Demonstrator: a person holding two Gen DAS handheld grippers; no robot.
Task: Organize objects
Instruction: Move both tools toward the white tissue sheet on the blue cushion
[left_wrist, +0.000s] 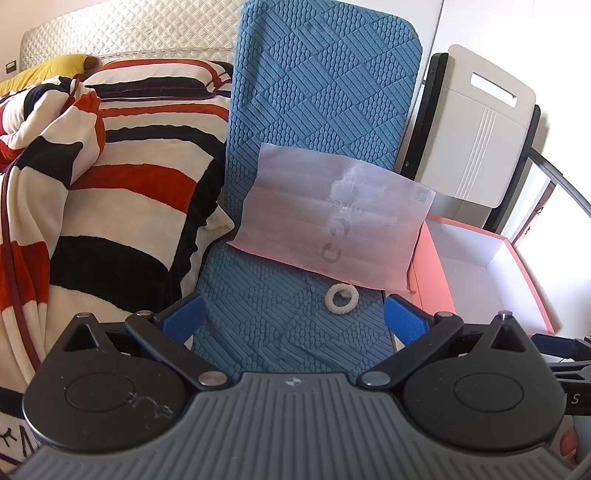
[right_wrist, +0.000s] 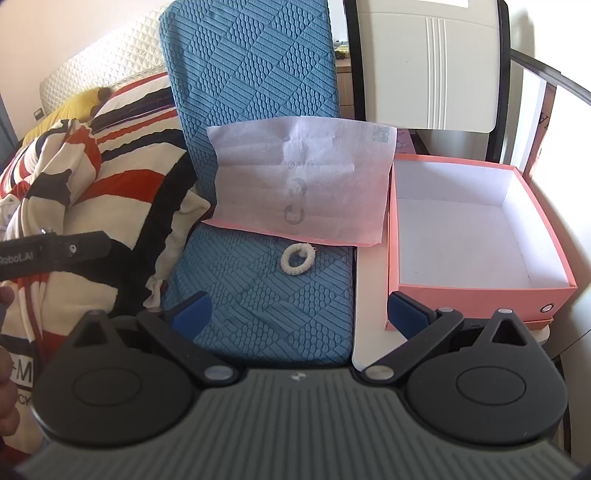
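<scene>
Pink box (right_wrist: 480, 291), one white hair tie (right_wrist: 296, 259), one paper sheet (right_wrist: 299, 184); both grippers (left_wrist: 293, 317) (right_wrist: 299, 310) gape wide, empty

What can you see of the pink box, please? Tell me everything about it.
The pink box looks like cardboard, rectangular and shallow, pink outside and white inside. It has no lid on and nothing shows inside it. It sits level on a white surface, right of the blue mat. A small round ring marks its near corner. The foam sheet reaches its left wall.
</scene>
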